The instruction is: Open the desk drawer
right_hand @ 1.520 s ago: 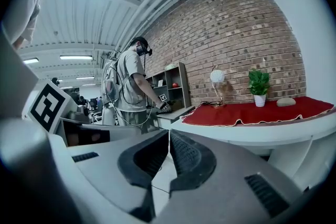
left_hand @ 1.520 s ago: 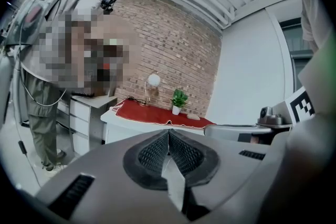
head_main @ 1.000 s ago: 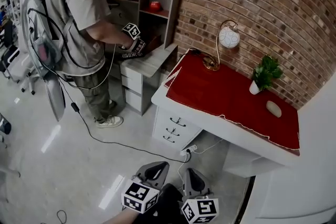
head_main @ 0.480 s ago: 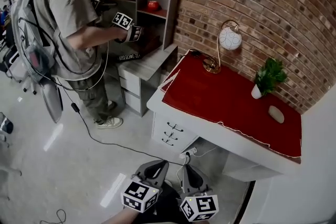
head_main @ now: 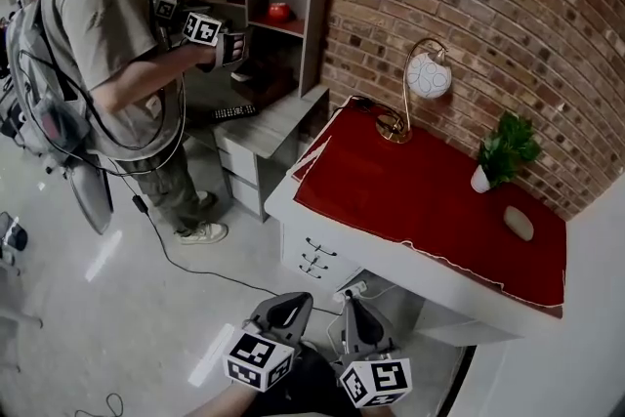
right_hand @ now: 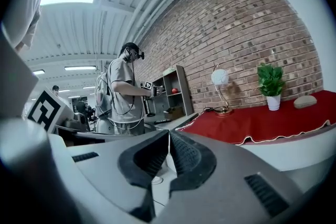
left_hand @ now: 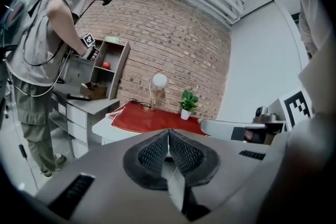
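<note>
so, the only change over the last second is one of approach. in the head view the white bench (head_main: 391, 257) with its red cloth (head_main: 420, 190) has drawn closer. the stack of three drawers (head_main: 314, 261) at its left end now sits just above the two tools, nearer than it was. the left tool (head_main: 291, 310) and right tool (head_main: 354, 312) have come forward side by side, each with its jaws pressed together on nothing, same as before. every drawer is shut flush with its handle untouched, and all are still apart from either tool. off to the left, another person (head_main: 107, 63) has lifted a tool from the grey bench (head_main: 278, 122) up toward the shelf unit (head_main: 317, 15), which has no bearing here. i judge the task barely begun: a tool must still open, reach a handle and close on it before any pull.
</note>
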The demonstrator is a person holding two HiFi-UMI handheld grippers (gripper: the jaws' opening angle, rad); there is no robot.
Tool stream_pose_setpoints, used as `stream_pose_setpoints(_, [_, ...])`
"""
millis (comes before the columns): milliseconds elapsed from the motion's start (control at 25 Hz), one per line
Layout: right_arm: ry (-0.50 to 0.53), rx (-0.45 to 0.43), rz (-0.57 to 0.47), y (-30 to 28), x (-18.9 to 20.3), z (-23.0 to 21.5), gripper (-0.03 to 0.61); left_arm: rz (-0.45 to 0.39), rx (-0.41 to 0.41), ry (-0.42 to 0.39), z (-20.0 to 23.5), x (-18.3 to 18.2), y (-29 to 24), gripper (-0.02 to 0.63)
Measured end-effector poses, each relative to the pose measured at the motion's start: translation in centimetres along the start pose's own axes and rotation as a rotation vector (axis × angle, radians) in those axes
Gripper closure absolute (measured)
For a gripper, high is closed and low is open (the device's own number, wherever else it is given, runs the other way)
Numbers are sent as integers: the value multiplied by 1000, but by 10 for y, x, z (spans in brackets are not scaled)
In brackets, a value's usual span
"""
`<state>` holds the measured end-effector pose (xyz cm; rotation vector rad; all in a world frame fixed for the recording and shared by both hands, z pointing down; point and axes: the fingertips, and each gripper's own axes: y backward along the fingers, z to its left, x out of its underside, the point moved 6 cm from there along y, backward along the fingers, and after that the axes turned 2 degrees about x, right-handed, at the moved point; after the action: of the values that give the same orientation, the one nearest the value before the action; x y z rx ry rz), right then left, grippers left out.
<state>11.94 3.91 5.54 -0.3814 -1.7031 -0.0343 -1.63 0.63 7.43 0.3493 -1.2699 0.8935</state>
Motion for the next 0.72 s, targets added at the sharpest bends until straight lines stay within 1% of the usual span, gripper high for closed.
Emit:
stream_pose_setpoints(120, [-7,-8,-8,-7,-1,-4,558,-1,6,3,5,-2,-6,603])
stream_pose_setpoints(320, [19,-12,-18,-24,-8,-7,558,-2,18,-16,13,-8,-17,603])
stream_pose_setpoints(720, [30,37,-46,-48,-12,-14,558,-14,47,-42,31,-13,-30,603])
